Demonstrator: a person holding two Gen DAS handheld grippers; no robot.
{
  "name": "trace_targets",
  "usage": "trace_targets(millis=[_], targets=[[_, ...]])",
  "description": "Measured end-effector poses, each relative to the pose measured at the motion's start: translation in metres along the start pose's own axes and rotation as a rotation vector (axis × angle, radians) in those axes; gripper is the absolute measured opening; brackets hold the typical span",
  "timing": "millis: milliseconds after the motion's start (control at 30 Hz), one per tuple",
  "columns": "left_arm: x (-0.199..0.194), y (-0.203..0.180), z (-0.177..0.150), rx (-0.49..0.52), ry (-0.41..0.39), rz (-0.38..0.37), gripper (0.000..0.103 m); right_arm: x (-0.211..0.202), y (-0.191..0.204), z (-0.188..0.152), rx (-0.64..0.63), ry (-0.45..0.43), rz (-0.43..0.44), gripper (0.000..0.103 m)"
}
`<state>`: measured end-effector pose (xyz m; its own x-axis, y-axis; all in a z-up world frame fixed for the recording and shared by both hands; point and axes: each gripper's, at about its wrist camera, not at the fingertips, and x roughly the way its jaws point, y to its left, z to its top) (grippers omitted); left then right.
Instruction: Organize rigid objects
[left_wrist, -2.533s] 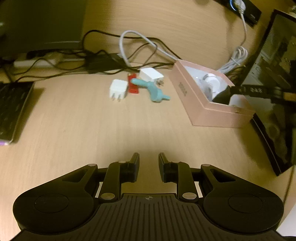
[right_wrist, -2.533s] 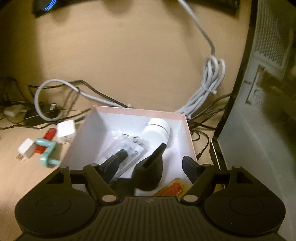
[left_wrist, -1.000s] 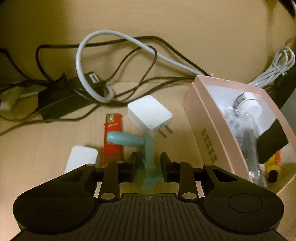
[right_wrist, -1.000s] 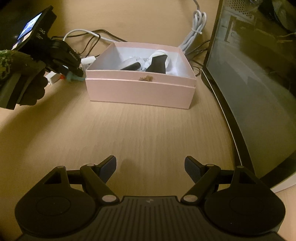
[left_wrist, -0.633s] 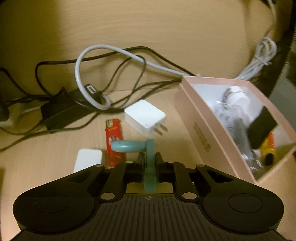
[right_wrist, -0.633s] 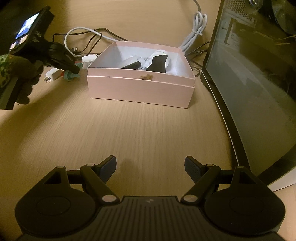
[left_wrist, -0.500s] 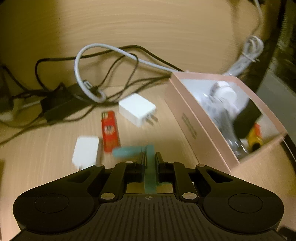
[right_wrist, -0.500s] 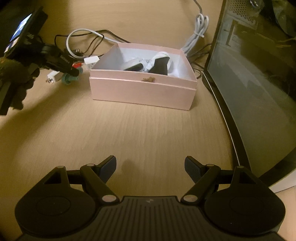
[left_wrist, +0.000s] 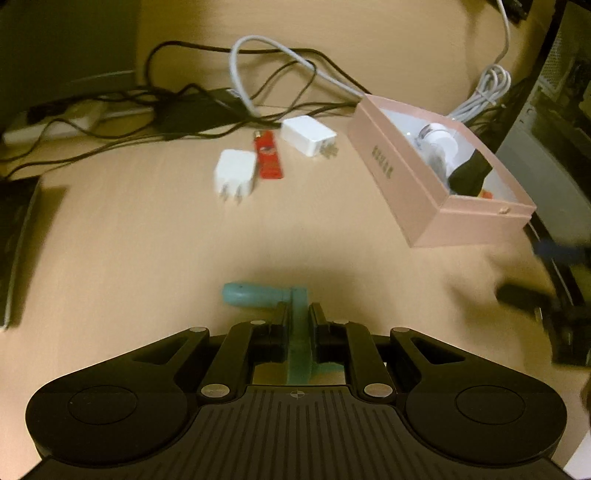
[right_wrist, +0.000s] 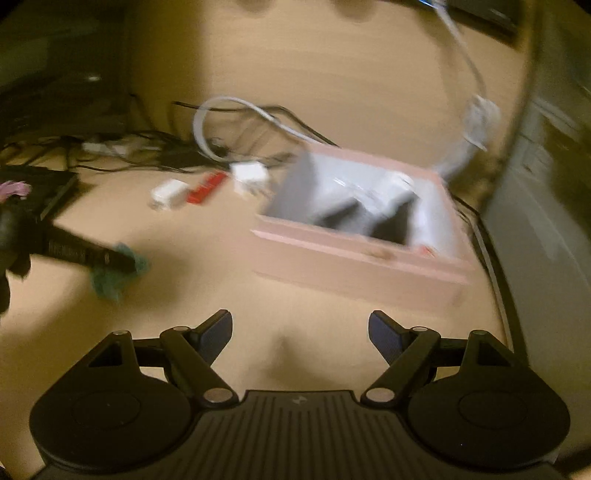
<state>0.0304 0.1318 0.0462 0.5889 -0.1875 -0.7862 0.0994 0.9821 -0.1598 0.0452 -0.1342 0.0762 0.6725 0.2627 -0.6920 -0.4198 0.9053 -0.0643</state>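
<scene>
Gripping item: teal T-shaped piece (left_wrist: 297, 321), clenched between the jaws of the left gripper (left_wrist: 298, 314), its stem running back between the pads, its crossbar jutting toward 9 o'clock past the tips, carried above the worktop (left_wrist: 147, 258). From the right wrist view the same piece shows as a blurred teal patch at 9 o'clock.

Right gripper (right_wrist: 300, 330): jaws spread wide, nothing between them, bare worktop beneath.

Pink box (left_wrist: 424, 206): open-topped, at 2 o'clock of the left jaws, well apart; holds a white cylindrical item (left_wrist: 439, 142), a black item (left_wrist: 469, 175) and a smaller orange one.

On the worktop at 12 o'clock: white plug adapter (left_wrist: 236, 173), red lighter (left_wrist: 269, 155) just beside it, second white plug adapter (left_wrist: 308, 134), tangled cables (left_wrist: 258, 74) behind.
</scene>
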Motion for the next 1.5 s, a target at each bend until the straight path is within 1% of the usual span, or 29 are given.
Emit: trace_targets(millis=[100,167,233,300,400,500,633,733,833,900,933,1000,1100,1133,1167,1200,1267,1433,1500], targets=[[-0.007,0.006,-0.008,0.008,-0.002,0.037,0.015,0.010,0.020,0.022,-0.069,-0.043,0.062,0.082],[-0.009,0.014,-0.014,-0.021,0.025,0.035,0.016,0.019,0.034,0.040,-0.098,-0.072,0.104,0.082],[-0.012,0.021,-0.022,-0.053,0.020,0.019,0.018,0.032,0.049,0.058,-0.111,-0.079,0.144,0.082],[-0.015,0.025,-0.026,-0.080,0.007,0.009,0.018,0.051,0.065,0.076,-0.132,-0.078,0.179,0.082],[-0.018,0.031,-0.031,-0.134,-0.014,-0.008,0.018,0.088,0.090,0.096,-0.156,-0.049,0.214,0.082],[-0.020,0.035,-0.035,-0.166,-0.031,-0.011,0.019,0.127,0.112,0.111,-0.166,-0.018,0.227,0.082],[-0.021,0.036,-0.036,-0.196,-0.038,-0.017,0.018,0.168,0.129,0.126,-0.125,-0.002,0.193,0.081],[-0.019,0.036,-0.035,-0.207,-0.052,-0.031,0.018,0.187,0.131,0.128,-0.138,-0.012,0.152,0.081],[-0.019,0.035,-0.037,-0.198,-0.064,-0.042,0.019,0.197,0.126,0.127,-0.185,-0.041,0.069,0.081],[-0.019,0.035,-0.038,-0.196,-0.068,-0.046,0.019,0.199,0.114,0.130,-0.174,-0.056,0.024,0.082],[-0.019,0.035,-0.038,-0.198,-0.069,-0.050,0.019,0.200,0.106,0.133,-0.144,-0.064,0.009,0.082],[-0.018,0.037,-0.038,-0.203,-0.069,-0.058,0.019,0.201,0.084,0.143,-0.049,-0.062,0.007,0.082],[-0.018,0.039,-0.038,-0.210,-0.072,-0.066,0.019,0.212,0.056,0.157,0.140,0.000,0.009,0.082],[-0.018,0.039,-0.038,-0.212,-0.073,-0.067,0.019,0.217,0.050,0.160,0.186,0.018,-0.008,0.082],[-0.017,0.039,-0.038,-0.212,-0.075,-0.068,0.019,0.221,0.047,0.162,0.213,0.016,-0.032,0.082],[-0.017,0.038,-0.038,-0.213,-0.077,-0.069,0.019,0.225,0.047,0.166,0.219,0.012,-0.044,0.082],[-0.016,0.040,-0.038,-0.210,-0.081,-0.074,0.020,0.234,0.049,0.171,0.214,0.032,-0.067,0.082],[-0.016,0.043,-0.039,-0.208,-0.091,-0.081,0.020,0.253,0.052,0.179,0.135,0.050,-0.143,0.082],[-0.017,0.043,-0.040,-0.203,-0.095,-0.081,0.020,0.256,0.050,0.182,0.136,0.055,-0.171,0.082]])
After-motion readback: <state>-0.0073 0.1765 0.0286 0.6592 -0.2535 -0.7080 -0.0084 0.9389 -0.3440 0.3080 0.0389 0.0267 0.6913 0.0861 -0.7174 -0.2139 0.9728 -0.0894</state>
